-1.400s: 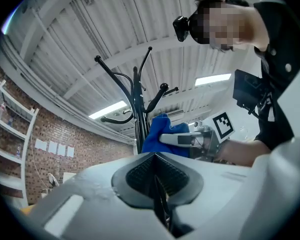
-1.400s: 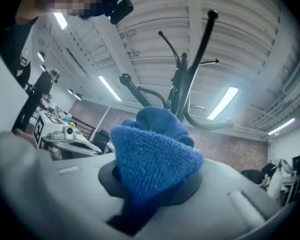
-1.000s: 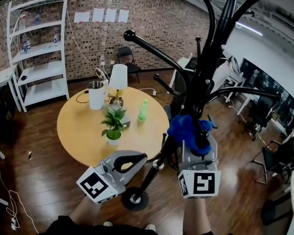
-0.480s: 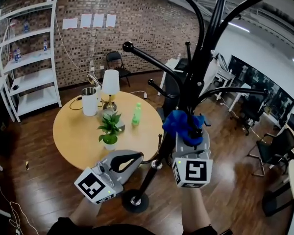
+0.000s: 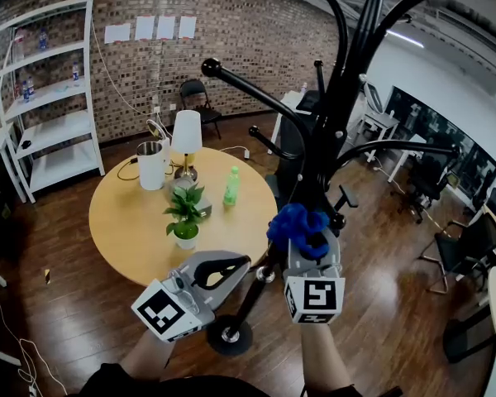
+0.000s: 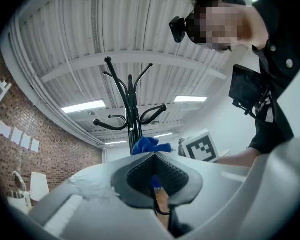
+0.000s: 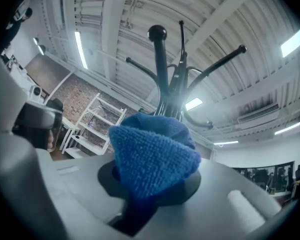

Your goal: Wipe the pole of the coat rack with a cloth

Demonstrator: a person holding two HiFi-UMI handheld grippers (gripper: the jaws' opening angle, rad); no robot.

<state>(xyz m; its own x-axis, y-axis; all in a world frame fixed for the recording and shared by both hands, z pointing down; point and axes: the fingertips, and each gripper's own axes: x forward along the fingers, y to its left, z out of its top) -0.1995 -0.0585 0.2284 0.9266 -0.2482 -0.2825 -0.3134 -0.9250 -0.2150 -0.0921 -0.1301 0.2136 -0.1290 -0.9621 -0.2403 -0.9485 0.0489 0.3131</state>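
Blue cloth (image 7: 152, 154) of a looped, towel-like weave is bunched into a soft lump and pinched between the closed jaws of the right gripper (image 7: 150, 184), so it stands out above the grey plastic body. In the head view the cloth (image 5: 298, 226) lies against the pole (image 5: 335, 114) of the coat rack, just below the place where the low curved hooks branch off. The right gripper (image 5: 307, 248) carries a cube with a black-and-white square marker (image 5: 314, 298); the pattern is no readable word.

The left gripper (image 6: 154, 184) has its jaws brought together, the dark ribbed pads meet along one seam, and nothing is held between them. In the head view the left gripper (image 5: 236, 265) is just beside the low part of the pole, to its left. I cannot tell if it touches.

The pole is a smooth black metal tube, tilted in the head view, with ball-tipped arms, and it stands on a round black base (image 5: 228, 336) on the dark wooden plank floor (image 5: 58, 304).

Farther left is a round table with a pale wooden top (image 5: 124, 222). On it are a small green potted plant (image 5: 184, 217), a green bottle (image 5: 231, 187), a white lamp (image 5: 187, 132) and a white jug (image 5: 152, 165). White paper sheets (image 5: 150, 29) hang on the far brick wall; their print is too small to read.
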